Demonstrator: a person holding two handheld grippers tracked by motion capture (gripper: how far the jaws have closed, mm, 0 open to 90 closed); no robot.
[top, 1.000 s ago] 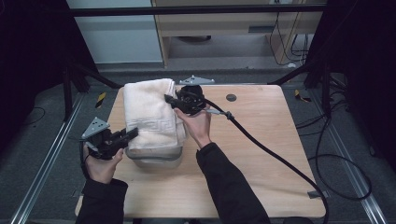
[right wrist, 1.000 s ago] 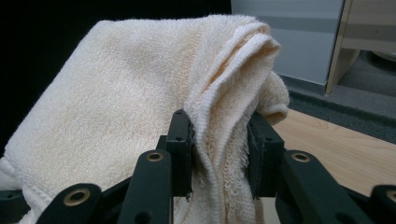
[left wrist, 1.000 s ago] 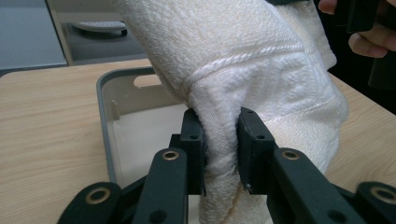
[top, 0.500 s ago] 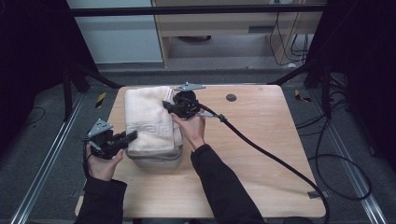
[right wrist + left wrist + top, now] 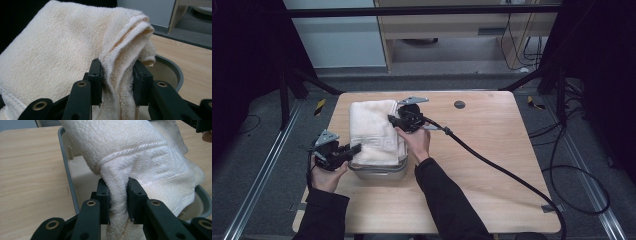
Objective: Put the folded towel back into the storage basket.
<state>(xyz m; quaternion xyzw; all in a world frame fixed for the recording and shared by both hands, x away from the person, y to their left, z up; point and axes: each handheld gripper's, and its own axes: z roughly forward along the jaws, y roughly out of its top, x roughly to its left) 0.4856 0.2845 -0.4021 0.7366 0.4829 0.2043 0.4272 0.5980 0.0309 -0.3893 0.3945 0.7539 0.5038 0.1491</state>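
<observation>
Two-gripper handling of a folded towel over a container, seen at mid-carry. My left gripper pinches the towel at its near edge; in the left gripper view the jaws are pressed on a bunched fold of the cloth, below the corded hem. My right gripper pinches the opposite side, at about 2 o'clock from the left one; in the right gripper view several stacked layers of the towel sit between its jaws. The towel hangs draped between the two grips, over the grey tub, which stands on the wooden table left of centre, at roughly 9 o'clock from the table's middle. The tub's rim and pale inside show beneath the cloth. I judge the step in hand to be either lowering the towel into the tub or lifting it clear; the pictures cannot settle which. The next move calls for both hands to travel level and together, keeping the folds from slipping out of either grip.
</observation>
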